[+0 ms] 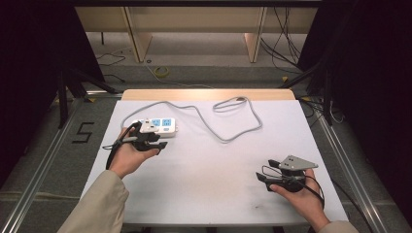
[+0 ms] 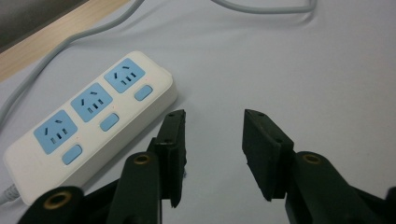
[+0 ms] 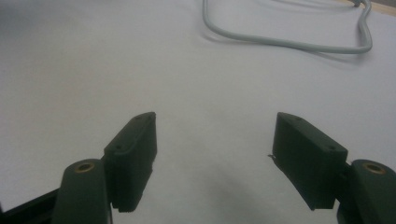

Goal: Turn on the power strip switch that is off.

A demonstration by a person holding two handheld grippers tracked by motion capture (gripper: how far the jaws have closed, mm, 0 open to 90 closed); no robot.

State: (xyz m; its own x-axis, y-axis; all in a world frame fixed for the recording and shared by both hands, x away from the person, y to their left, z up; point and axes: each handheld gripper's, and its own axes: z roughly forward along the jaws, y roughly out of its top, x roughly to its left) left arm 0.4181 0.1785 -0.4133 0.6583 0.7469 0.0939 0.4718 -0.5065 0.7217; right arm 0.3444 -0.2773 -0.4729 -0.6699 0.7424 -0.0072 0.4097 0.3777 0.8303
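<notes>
High view: my left gripper (image 1: 156, 141) sits at the near edge of the strip (image 1: 163, 125), which lies at the far left of the table (image 1: 204, 194), its grey cord (image 1: 228, 138) looping off to the right across the white top. My right gripper (image 1: 272, 174) rests well apart at the near right, jaws spread, nothing in them.

Left gripper view: the strip (image 2: 88, 121) lies just left of my jaws, three blue sockets in a row with a blue switch under each. All three sockets look empty; no plug sits in any. My left gripper (image 2: 212, 135) stands open with only bare table in the gap, and the left jaw is just beside the strip's near end, whether touching or not I cannot tell. As I judge it, the work here is on the strip. To grip it well I should swing left, square the jaws across its short width, and come down clear of the switches so I don't press one.

Right gripper view: my right gripper (image 3: 215, 140) is wide open over bare table, with the cord (image 3: 289, 44) curving across the far side
</notes>
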